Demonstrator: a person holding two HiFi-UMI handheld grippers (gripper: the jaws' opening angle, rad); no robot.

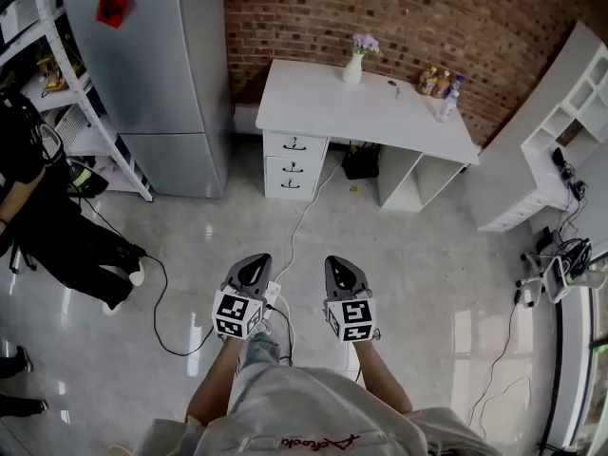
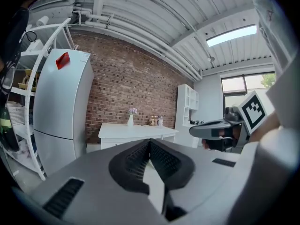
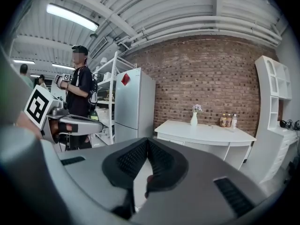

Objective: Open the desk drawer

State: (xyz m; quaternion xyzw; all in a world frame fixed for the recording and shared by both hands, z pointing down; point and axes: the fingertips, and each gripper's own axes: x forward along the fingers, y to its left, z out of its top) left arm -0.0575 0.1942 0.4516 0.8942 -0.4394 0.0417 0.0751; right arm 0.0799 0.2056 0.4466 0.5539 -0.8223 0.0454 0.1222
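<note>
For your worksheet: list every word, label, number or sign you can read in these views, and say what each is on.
No text can be read for certain.
Red cursive script on the person's shirt: too blurred.
Red sticker on the fridge: no print legible.
Labels of the bottles on the desk: too small.
Cubes on the left gripper and right gripper: square patterns, no words.

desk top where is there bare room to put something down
The desk is bare at its left end, left of the vase, and along the whole front edge. The back right corner is crowded with bottles.
</note>
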